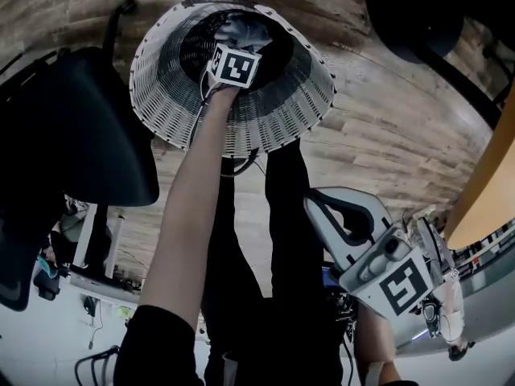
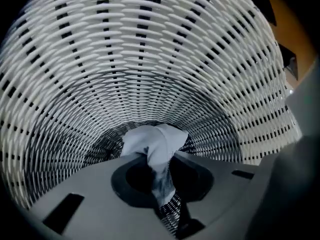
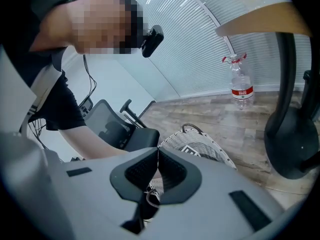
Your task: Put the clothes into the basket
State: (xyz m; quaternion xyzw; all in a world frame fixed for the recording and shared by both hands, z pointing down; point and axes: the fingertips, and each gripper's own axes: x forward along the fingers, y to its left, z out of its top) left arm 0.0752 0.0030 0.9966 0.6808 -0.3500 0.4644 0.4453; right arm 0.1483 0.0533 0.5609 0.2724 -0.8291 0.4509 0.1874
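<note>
We are looking down on a wooden floor (image 1: 386,135) spreading around the white woven basket (image 1: 161,95), with a black chair (image 1: 88,127) standing just beside the basket. We are holding our right gripper (image 3: 157,156) outside the basket and above it, jaws meeting tip to tip. Our left gripper (image 2: 162,171) is pointing down inside the basket, jaws narrowly pinching a white cloth (image 2: 152,141) near the basket's bottom.
</note>
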